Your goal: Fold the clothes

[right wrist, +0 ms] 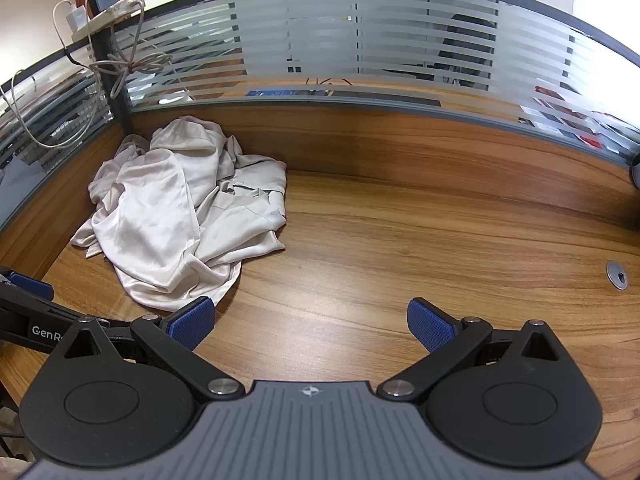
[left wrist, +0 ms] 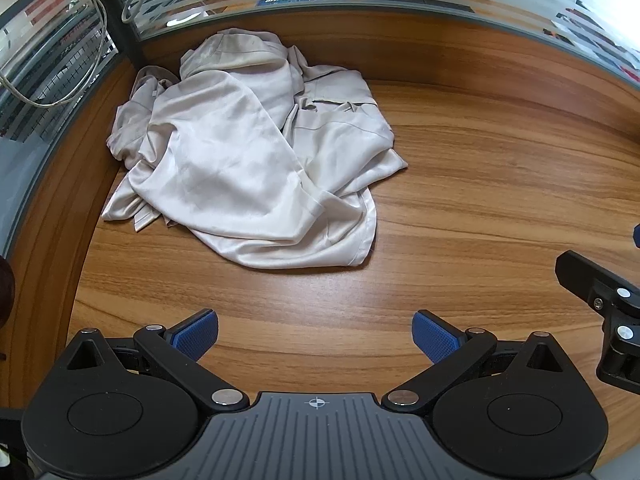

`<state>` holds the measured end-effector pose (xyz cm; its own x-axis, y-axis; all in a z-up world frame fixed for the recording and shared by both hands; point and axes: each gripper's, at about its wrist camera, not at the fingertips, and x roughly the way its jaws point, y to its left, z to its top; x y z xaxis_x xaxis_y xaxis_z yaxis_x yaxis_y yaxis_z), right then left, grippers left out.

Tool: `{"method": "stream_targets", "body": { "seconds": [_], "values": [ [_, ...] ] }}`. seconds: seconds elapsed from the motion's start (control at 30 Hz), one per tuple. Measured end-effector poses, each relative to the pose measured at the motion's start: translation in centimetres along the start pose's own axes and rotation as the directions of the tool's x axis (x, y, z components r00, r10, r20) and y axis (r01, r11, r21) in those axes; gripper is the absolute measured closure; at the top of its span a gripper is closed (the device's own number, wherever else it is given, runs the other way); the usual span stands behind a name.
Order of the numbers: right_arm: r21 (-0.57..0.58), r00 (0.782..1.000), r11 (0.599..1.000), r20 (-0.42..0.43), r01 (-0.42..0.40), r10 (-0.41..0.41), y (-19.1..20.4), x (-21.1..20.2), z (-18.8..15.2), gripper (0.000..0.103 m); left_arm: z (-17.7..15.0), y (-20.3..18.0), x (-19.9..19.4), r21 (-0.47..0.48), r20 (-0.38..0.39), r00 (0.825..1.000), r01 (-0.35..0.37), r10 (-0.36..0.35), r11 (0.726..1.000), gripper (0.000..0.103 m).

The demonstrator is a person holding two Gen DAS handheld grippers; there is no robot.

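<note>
The crumpled pale-beige satin garment [left wrist: 248, 152] lies on the wooden tabletop [left wrist: 480, 200] in the far left corner against the striped glass partition [right wrist: 360, 48], ahead of the left claw [left wrist: 315, 336] and ahead-left of the right claw [right wrist: 311, 326], clear of both. It is heaped in glossy folds (one hem edge trails toward the claws). Both claws gape fully, blue pads [left wrist: 198, 334] gripping nothing.

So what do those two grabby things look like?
Both tools match. The left tool has black arms, two blue bumpy pads, shiny silver screws, round black discs and a grey ribbed middle with a small crosshair mark. The right tool looks the same. White letters starting "GenR" sit on the side of the left one, seen from the right camera. No sleeves or cables on them show.
</note>
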<state>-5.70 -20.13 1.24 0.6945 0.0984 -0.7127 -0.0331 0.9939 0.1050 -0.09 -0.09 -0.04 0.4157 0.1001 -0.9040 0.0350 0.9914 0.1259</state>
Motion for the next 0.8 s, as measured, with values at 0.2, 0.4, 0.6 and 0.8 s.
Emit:
{"method": "stream_targets", "body": {
  "seconds": [0.2,0.4,0.6,0.8],
  "values": [
    [0.004,1.0,1.0,0.002,0.005,-0.005,0.2,0.1,0.0,0.0,0.1,-0.2,0.3,0.004,-0.006,1.0,0.002,-0.002,1.0,0.0],
    [0.005,1.0,1.0,0.004,0.01,-0.01,1.0,0.2,-0.3,0.0,0.1,-0.2,0.3,-0.008,-0.009,1.0,0.005,-0.005,1.0,0.0],
    [0.001,1.0,1.0,-0.005,0.006,-0.006,0.5,0.5,-0.1,0.0,0.1,-0.2,0.4,-0.015,-0.016,1.0,0.011,-0.012,1.0,0.0],
    [-0.002,1.0,1.0,-0.009,0.009,-0.009,0.4,0.4,-0.2,0.0,0.0,-0.2,0.5,-0.019,-0.017,1.0,0.015,-0.016,1.0,0.0]
  ]
}}
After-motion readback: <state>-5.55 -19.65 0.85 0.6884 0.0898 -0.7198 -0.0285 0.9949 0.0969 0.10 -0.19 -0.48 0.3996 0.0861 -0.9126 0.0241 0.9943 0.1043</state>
